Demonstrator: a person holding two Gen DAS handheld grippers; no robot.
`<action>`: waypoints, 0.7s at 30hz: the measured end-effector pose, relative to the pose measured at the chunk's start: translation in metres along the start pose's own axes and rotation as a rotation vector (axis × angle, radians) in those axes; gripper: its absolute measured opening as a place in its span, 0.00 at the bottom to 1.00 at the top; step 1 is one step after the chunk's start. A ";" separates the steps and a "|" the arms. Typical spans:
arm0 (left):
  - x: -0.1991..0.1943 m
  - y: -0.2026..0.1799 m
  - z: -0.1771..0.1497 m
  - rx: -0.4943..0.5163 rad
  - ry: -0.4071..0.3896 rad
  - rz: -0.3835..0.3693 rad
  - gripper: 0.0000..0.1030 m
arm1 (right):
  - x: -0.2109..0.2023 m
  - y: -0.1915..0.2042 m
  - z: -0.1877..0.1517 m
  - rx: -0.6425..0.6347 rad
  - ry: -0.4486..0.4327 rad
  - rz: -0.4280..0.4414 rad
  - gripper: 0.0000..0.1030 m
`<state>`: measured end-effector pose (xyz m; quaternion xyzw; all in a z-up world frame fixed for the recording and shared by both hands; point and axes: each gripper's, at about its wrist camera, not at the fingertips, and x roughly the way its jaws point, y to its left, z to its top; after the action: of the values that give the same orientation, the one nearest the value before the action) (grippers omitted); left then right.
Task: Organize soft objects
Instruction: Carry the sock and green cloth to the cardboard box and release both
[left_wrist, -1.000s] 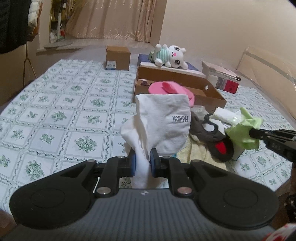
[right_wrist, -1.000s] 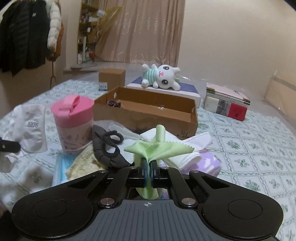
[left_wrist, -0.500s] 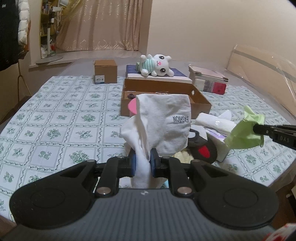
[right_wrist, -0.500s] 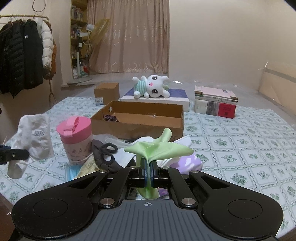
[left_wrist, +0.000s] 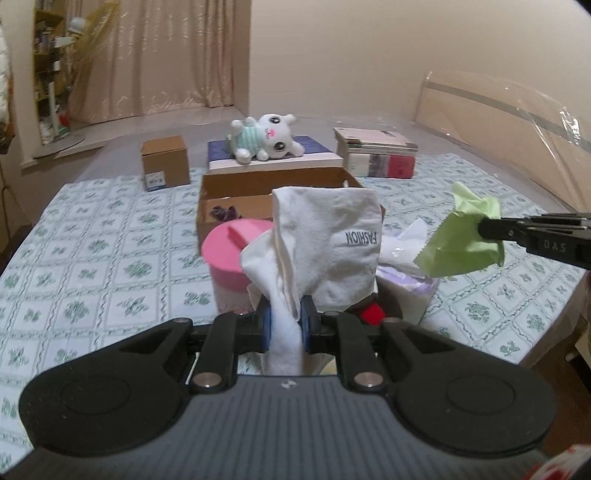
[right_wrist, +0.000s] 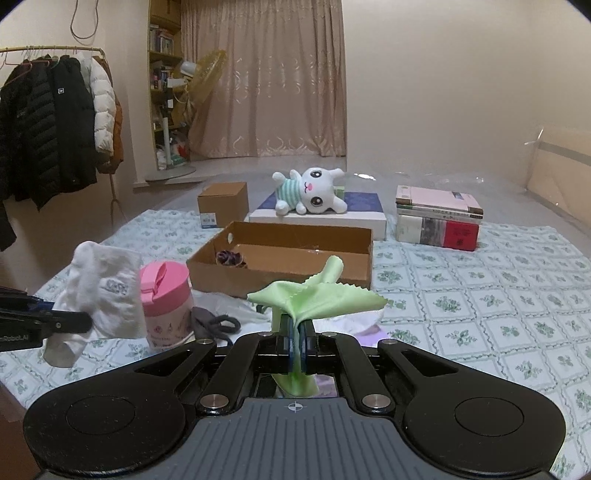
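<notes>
My left gripper is shut on a white sock marked FASHION and holds it up above the bed; the sock also shows in the right wrist view. My right gripper is shut on a light green cloth, which also shows in the left wrist view. An open cardboard box lies ahead with a dark purple scrunchie inside. A pile of soft items lies in front of it: a grey piece with a black hair tie and white cloths.
A pink-lidded cup stands left of the pile. A white plush bunny lies on a flat box behind the cardboard box. A small brown box is at back left, stacked books at back right. A coat rack stands far left.
Both grippers have risen and drawn back from the pile, each carrying its cloth. The cardboard box and the pile now sit lower and farther in both views.
</notes>
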<state>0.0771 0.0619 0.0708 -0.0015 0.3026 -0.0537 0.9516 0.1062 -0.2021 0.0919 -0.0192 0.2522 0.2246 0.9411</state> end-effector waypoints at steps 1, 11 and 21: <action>0.002 0.000 0.003 0.009 0.000 -0.006 0.13 | 0.001 -0.001 0.003 -0.002 -0.001 0.001 0.03; 0.025 0.000 0.037 0.055 0.002 -0.067 0.13 | 0.019 -0.022 0.034 0.010 0.000 0.018 0.03; 0.064 0.026 0.098 0.100 0.011 -0.089 0.13 | 0.072 -0.053 0.080 0.012 0.042 0.033 0.03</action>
<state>0.1876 0.0787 0.1129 0.0327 0.3045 -0.1108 0.9455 0.2214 -0.2083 0.1228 -0.0139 0.2735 0.2383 0.9318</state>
